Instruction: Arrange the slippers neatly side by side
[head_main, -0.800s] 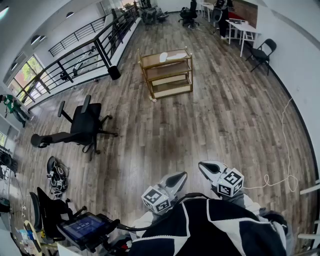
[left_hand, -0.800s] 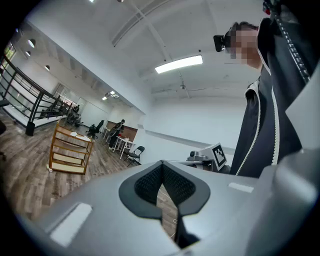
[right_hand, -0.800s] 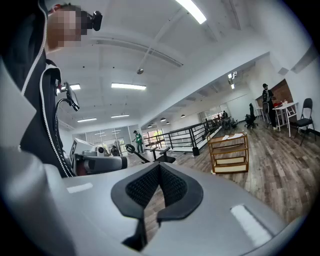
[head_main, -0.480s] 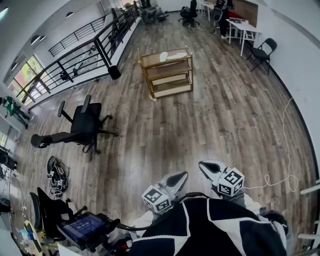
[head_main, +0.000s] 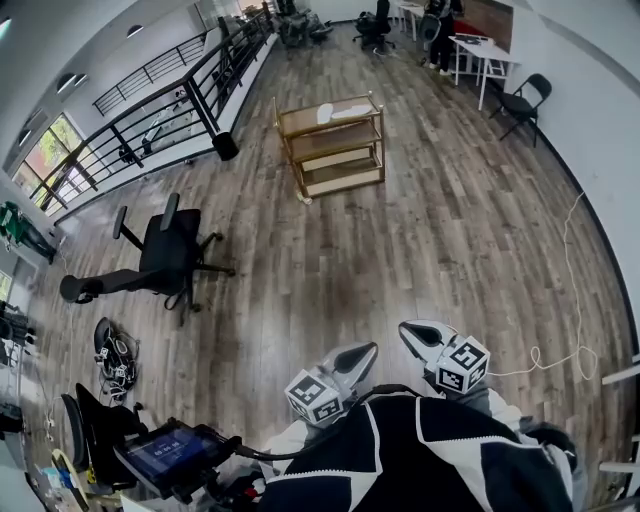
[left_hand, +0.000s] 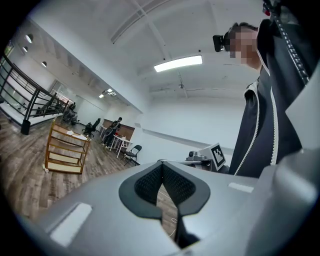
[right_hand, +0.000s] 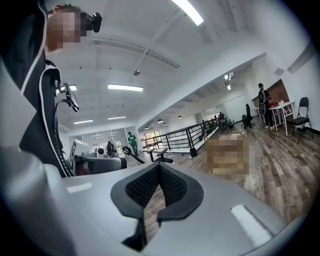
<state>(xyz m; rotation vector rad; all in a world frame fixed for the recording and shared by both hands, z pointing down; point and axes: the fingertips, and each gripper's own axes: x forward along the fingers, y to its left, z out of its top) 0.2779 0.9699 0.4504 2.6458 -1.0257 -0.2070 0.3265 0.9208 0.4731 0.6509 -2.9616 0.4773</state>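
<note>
Change: Your head has tipped a touch since the earlier frames, so the toppled office chair (head_main: 165, 248) sits slightly lower in the head view. The grippers and the rack have kept their places.
Left gripper (head_main: 362, 352): Clenched on nothing. Its own view shows the black pads meeting with only floor behind them. You are holding it close to your chest.
Right gripper (head_main: 412, 332): Also closed and empty, just beside the left one and pointing out over the plank floor (head_main: 430, 240).
Slippers (head_main: 337, 112): Pale shapes on the top shelf of the gold shelf rack (head_main: 300, 170), well apart from both grippers, across open floor. They are too small here to be sure of their outline or which way they point.
Count: Two pale shapes on that top shelf, taken to be the one pair. There is one rack with three shelves, and two grippers. What lies on the lower shelves is unclear.
Handling: Expect light, soft, bendy footwear that slides easily on the smooth shelf. A slipper will likely sag if you pinch it at the toe.
Where to grip: Judging from that, take each one by the stiffer sole edge or the heel rim, one per gripper, so it stays flat as you shift it.
Watch: A white cable (head_main: 560, 365) loops on the floor to your right, so step clear of it as you walk up.
</note>
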